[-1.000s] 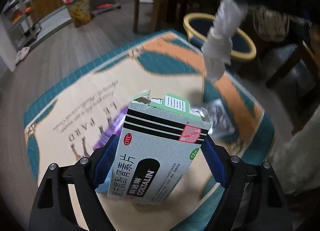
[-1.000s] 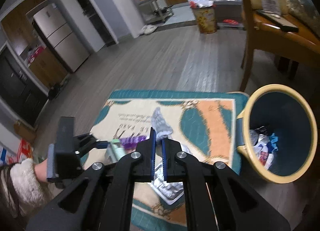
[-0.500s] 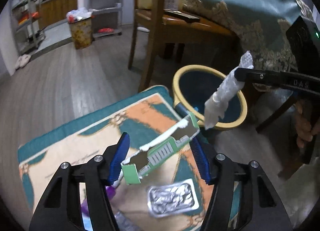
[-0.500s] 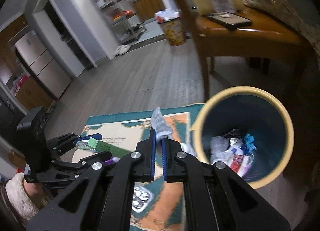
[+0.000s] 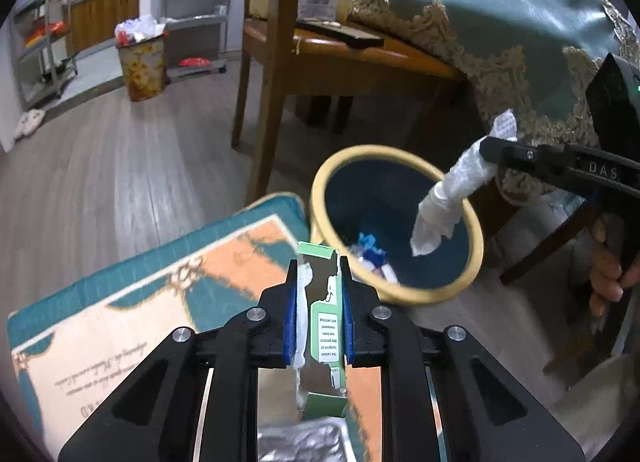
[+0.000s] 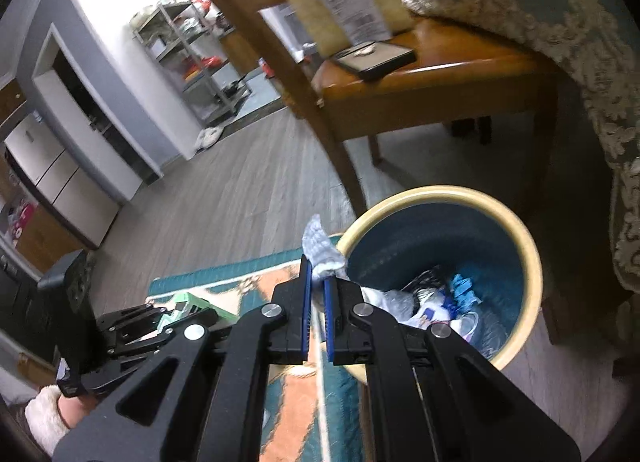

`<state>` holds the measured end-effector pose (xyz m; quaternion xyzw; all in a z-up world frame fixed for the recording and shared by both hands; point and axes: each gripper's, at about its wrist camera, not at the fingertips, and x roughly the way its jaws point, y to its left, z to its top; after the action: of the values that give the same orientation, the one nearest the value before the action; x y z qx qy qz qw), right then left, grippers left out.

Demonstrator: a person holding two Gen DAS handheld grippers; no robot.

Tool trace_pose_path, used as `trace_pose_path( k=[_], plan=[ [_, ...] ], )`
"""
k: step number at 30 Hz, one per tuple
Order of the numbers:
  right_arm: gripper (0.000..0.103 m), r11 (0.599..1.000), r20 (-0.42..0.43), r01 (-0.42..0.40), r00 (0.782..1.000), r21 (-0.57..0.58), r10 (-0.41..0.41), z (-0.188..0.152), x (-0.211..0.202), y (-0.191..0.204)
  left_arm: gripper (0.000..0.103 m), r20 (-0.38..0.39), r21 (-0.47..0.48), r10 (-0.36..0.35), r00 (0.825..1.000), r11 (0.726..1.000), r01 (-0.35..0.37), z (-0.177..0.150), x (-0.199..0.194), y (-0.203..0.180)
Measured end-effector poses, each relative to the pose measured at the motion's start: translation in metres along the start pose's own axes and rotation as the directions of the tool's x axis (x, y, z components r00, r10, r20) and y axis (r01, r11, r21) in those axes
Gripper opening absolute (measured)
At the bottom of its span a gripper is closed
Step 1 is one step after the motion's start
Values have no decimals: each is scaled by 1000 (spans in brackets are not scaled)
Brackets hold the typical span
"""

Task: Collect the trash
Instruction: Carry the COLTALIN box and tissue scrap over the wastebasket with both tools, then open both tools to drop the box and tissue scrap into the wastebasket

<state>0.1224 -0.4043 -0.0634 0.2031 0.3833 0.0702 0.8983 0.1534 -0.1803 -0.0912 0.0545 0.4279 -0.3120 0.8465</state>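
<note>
A: What is on the left?

B: The left tool (image 5: 319,322) grips a flattened green box (image 5: 325,326). Its jaws have just been closing, and the pads now press the box's two faces. The box's long axis runs along the fingers, its torn end pointing away toward the bin (image 5: 404,294). It is held above the rug (image 5: 120,302).

A: And to the right?

B: The right tool (image 6: 316,314) is pinched narrow on a crumpled tissue (image 6: 322,250). In the left view the tissue (image 5: 448,198) hangs slanting, long axis down-left, its lower end over the bin's mouth.

A: Do the views differ?

B: The left one shows a foil pack (image 5: 304,440) on the rug and fingers (image 5: 604,274) on the right handle. The right one shows further into the bin (image 6: 528,302), with trash (image 6: 440,302) at the bottom, and a fleecy sleeve (image 6: 44,418).
</note>
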Motion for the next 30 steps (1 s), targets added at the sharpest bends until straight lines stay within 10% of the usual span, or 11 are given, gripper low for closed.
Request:
trace_pose_path(
  k=[23, 28, 30],
  plan=[
    [5, 980, -77, 189, 980, 66, -184, -13, 19, -76, 20, 165, 24, -95, 982, 995, 92, 34, 46, -66],
    [10, 978, -102, 199, 976, 62, -192, -15, 25, -76, 60, 149, -30, -105, 983, 993, 110, 31, 54, -57],
    [20, 977, -101, 202, 976, 63, -195, -14, 24, -75, 62, 155, -32, -97, 983, 994, 103, 32, 52, -55]
  ],
)
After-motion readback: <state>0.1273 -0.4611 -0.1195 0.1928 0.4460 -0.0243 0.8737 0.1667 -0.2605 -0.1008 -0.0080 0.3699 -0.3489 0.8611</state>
